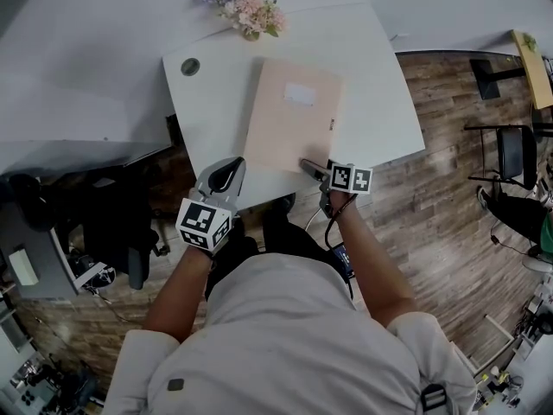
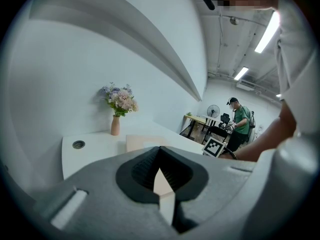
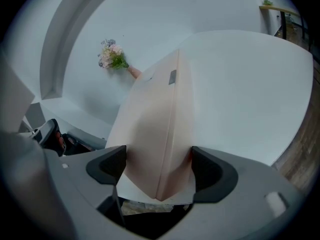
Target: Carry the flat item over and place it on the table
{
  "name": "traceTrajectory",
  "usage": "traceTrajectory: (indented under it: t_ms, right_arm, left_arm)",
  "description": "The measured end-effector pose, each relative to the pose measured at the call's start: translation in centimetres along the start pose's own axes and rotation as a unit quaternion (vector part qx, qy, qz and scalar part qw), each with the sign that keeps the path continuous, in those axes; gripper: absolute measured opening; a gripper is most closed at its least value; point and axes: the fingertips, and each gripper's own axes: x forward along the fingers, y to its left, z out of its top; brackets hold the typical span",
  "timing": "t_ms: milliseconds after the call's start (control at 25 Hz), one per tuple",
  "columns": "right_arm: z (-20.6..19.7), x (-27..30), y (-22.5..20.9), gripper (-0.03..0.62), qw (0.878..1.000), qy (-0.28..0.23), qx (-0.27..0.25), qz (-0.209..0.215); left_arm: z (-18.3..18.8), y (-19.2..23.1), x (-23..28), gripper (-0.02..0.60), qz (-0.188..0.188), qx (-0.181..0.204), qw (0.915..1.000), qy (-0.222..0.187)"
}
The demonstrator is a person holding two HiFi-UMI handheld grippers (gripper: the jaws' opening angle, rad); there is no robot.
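Risk of snag: left tongs [image 2: 160, 176] closed and empty beside the pink folder [image 1: 289, 115], which lies flat on the bench [image 1: 380, 85] near its front edge, right tongs [image 3: 157, 169] wide astride that edge, so pulling back crooked could drag it off; pad contact is unclear.

The white table [image 1: 380, 102] stands on a wood-plank floor [image 1: 449, 188]. A vase of flowers [image 1: 246, 7] sits at its far edge. Just nearer than the vase lies a pale pink folder [image 1: 289, 124]. Left of the vase is a round cable hole [image 1: 190, 67].
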Motion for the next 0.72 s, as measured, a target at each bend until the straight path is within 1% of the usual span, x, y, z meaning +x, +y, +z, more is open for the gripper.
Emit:
traceTrajectory:
  t_ms: [120, 200, 280, 360, 480, 600, 720]
  right_arm:
    - [0.1, -0.2, 0.1, 0.417, 1.0, -0.011, 0.003, -0.002]
    - [0.1, -0.5, 0.1, 0.404, 1.0, -0.021, -0.003, -0.012]
    - [0.3, -1.0, 0.2, 0.373, 0.999, -0.032, -0.021, -0.034]
    - [0.5, -1.9, 0.5, 0.327, 0.996, -0.049, -0.042, -0.058]
    - [1.0, -3.6, 1.2, 0.261, 0.99, -0.08, -0.073, -0.086]
    - [1.4, -5.3, 3.0, 0.219, 0.981, -0.108, -0.115, -0.109]
    - [1.5, -6.9, 6.5, 0.196, 0.973, -0.136, -0.154, -0.106]
  left_arm:
    - [0.1, 0.0, -0.3, 0.0, -0.006, 0.001, 1.0, -0.002]
    - [0.2, 0.0, -0.5, 0.0, -0.011, 0.002, 0.9999, -0.003]
    - [0.4, 0.1, -0.9, 0.0, -0.015, 0.006, 0.9999, -0.004]
    - [0.7, 0.1, -1.4, 0.0, -0.018, 0.011, 0.9997, -0.006]
    - [1.3, 0.1, -2.4, 0.0, -0.025, 0.02, 0.9994, -0.015]
    - [1.8, 0.3, -3.8, 0.0, -0.03, 0.026, 0.9989, -0.023]
    - [2.3, 0.2, -5.4, 0.0, -0.037, 0.032, 0.9983, -0.032]
